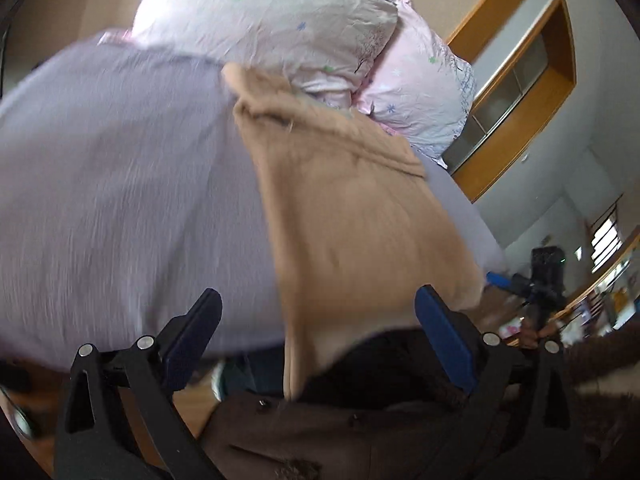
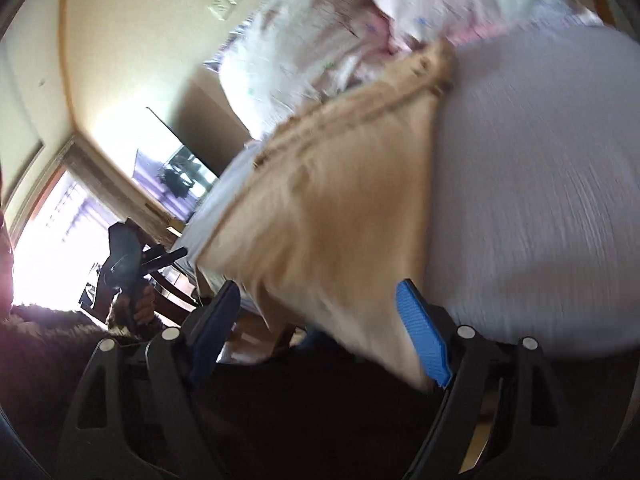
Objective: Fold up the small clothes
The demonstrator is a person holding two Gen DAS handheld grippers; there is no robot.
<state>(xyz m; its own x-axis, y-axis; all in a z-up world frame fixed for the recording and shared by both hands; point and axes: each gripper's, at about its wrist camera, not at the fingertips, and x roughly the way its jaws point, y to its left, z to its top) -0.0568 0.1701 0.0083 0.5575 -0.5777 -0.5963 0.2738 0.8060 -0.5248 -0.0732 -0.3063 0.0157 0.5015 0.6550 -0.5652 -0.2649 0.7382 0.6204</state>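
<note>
Left wrist view is showing the tan garment [image 1: 360,208] lying along the lavender bed sheet [image 1: 120,184], with its near end hanging over the bed edge, just in front of the pink pillows [image 1: 264,20]. The left gripper [image 1: 320,320] is standing with jaws wide apart, holding nothing. In the right wrist view the right gripper [image 2: 320,312] is also standing apart and empty near the garment's hanging end. I am judging the garment as perhaps folded once lengthwise; further folds seem left.

A tan garment [image 1: 352,216] lies on lavender bedding [image 1: 120,184] beside pink, star-dotted pillows [image 1: 264,20].
</note>
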